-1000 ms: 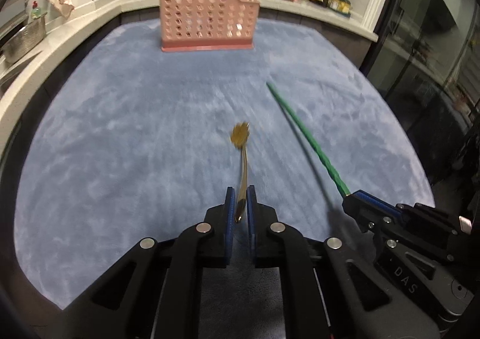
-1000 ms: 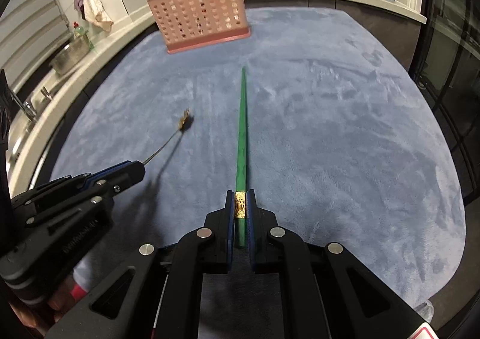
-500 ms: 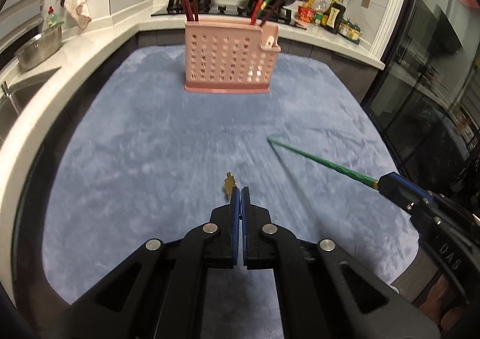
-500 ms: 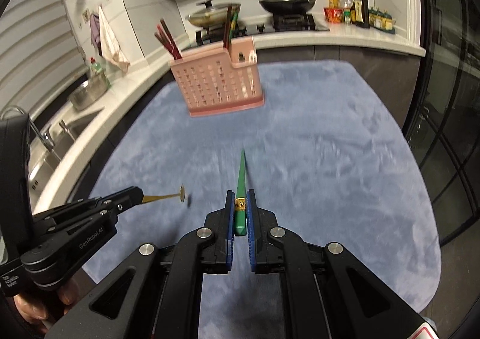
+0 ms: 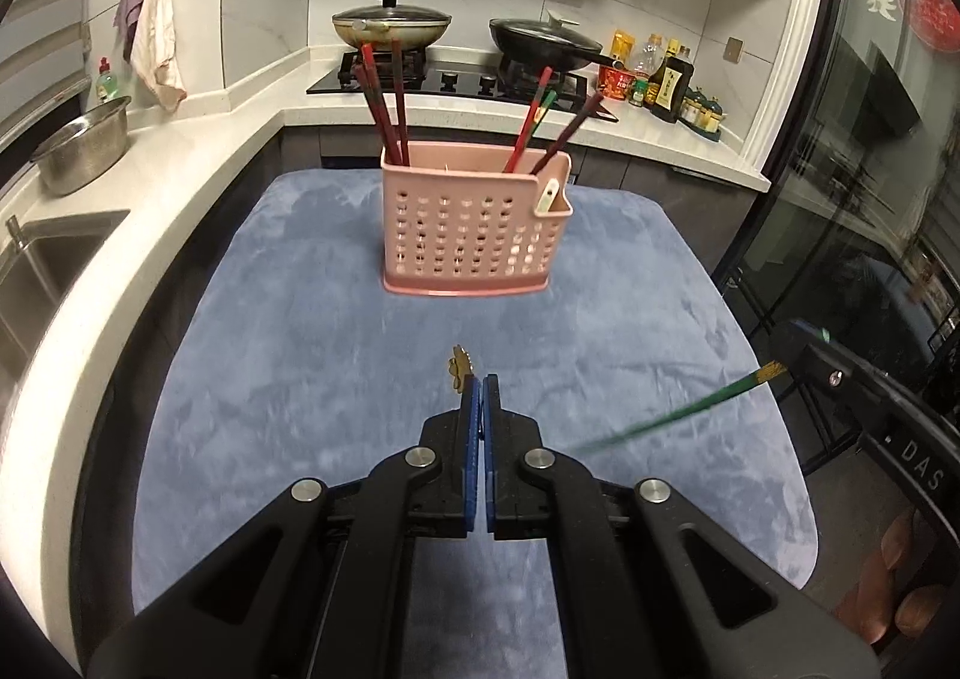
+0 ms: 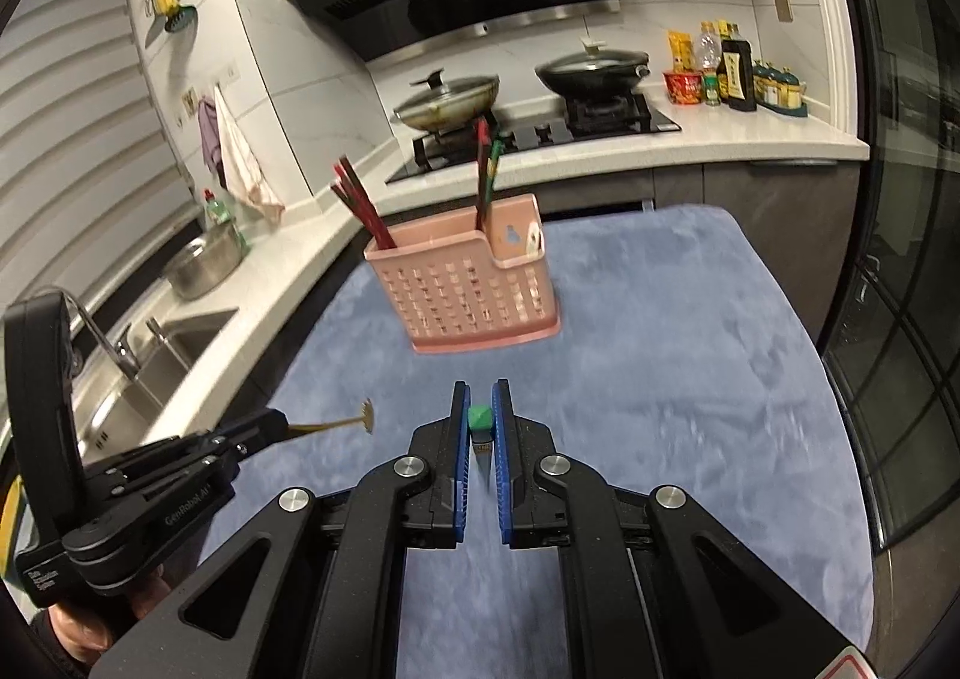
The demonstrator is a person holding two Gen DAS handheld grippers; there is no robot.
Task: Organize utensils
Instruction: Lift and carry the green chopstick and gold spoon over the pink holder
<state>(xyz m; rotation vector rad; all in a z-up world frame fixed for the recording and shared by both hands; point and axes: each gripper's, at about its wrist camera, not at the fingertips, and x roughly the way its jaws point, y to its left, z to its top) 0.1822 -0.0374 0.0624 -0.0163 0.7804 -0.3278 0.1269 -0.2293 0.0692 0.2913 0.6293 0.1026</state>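
Observation:
A pink perforated utensil basket (image 5: 474, 226) stands upright on the blue-grey mat (image 5: 288, 367), holding several red chopsticks (image 5: 384, 102); it also shows in the right wrist view (image 6: 465, 283). My left gripper (image 5: 480, 391) is shut on a thin gold utensil (image 5: 459, 367), lifted above the mat; it also shows in the right wrist view (image 6: 336, 425). My right gripper (image 6: 480, 409) is shut on a green chopstick (image 6: 479, 418), held end-on; in the left wrist view the chopstick (image 5: 678, 413) slopes down to the left.
A white counter (image 5: 198, 181) with a sink (image 6: 156, 361) and a steel bowl (image 5: 81, 147) runs along the left. The stove with two pans (image 5: 456, 33) and bottles (image 5: 666, 81) lies behind. A glass door (image 6: 900, 319) is on the right.
Both grippers have risen off the mat with their utensils and tilted up toward the basket. The green chopstick swung from lying along the mat to pointing downward.

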